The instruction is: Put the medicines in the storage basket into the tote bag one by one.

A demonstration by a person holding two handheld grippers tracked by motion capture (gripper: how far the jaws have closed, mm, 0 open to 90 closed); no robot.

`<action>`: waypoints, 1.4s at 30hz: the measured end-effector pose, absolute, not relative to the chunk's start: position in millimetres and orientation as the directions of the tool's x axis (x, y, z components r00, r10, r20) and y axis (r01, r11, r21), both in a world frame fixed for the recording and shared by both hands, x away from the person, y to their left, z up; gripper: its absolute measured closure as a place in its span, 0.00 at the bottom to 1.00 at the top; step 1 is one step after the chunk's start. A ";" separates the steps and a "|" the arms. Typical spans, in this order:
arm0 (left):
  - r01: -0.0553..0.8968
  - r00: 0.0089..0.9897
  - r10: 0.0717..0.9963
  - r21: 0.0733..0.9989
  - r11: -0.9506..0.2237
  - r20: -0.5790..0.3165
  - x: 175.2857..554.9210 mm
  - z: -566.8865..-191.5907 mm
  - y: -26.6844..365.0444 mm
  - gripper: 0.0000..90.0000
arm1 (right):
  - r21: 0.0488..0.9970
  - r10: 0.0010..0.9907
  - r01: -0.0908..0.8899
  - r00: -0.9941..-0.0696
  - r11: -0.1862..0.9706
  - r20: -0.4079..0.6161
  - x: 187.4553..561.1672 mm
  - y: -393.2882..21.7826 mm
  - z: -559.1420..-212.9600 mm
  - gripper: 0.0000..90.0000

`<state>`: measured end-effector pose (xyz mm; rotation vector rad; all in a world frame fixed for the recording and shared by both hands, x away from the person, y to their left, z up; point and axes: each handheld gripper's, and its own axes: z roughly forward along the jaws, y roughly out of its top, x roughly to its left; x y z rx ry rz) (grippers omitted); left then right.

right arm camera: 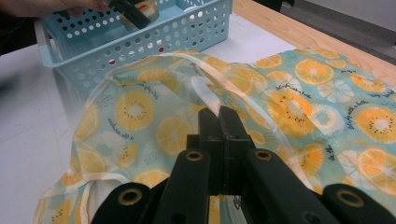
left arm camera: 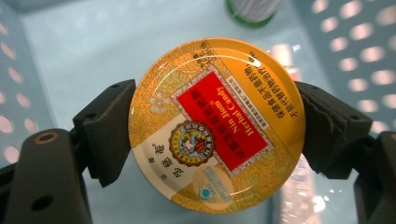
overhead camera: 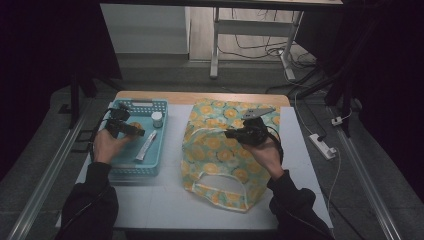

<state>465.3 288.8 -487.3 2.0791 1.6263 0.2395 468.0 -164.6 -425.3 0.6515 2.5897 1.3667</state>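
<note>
Left gripper [left arm camera: 212, 126] clamps candy tin [left arm camera: 216, 125] by rim, centre frame; keep it level clearing basket [overhead camera: 159, 150]. Right gripper [right arm camera: 219, 122] shut on bag [right arm camera: 299, 93] edge; hold mouth open.

Round yellow candy tin [left arm camera: 215, 126] with red label, face-up above the blue basket [left arm camera: 70, 42].

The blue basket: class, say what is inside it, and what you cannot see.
Inside the basket: a round candy tin gripped by the left gripper, a small jar and a tube. The basket floor under the hand is covered.
</note>
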 end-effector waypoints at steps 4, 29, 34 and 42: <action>0.834 0.320 0.932 0.518 -0.190 -0.172 456.6 -474.3 284.5 0.23 | 0.814 0.438 0.307 -0.896 0.493 0.073 467.5 -164.6 -424.6 1.00; 0.701 0.547 0.817 0.634 -0.326 -0.184 412.2 -435.8 230.9 0.23 | 0.823 0.440 0.307 -0.895 0.479 0.078 466.7 -164.6 -423.1 1.00; 0.677 0.586 0.789 0.645 -0.353 -0.184 406.5 -433.3 215.2 0.23 | 0.823 0.441 0.308 -0.894 0.477 0.079 466.8 -164.9 -422.8 1.00; 0.645 0.647 0.738 0.652 -0.398 -0.189 400.3 -432.6 188.9 0.23 | 0.824 0.443 0.309 -0.893 0.475 0.080 466.8 -165.1 -422.6 1.00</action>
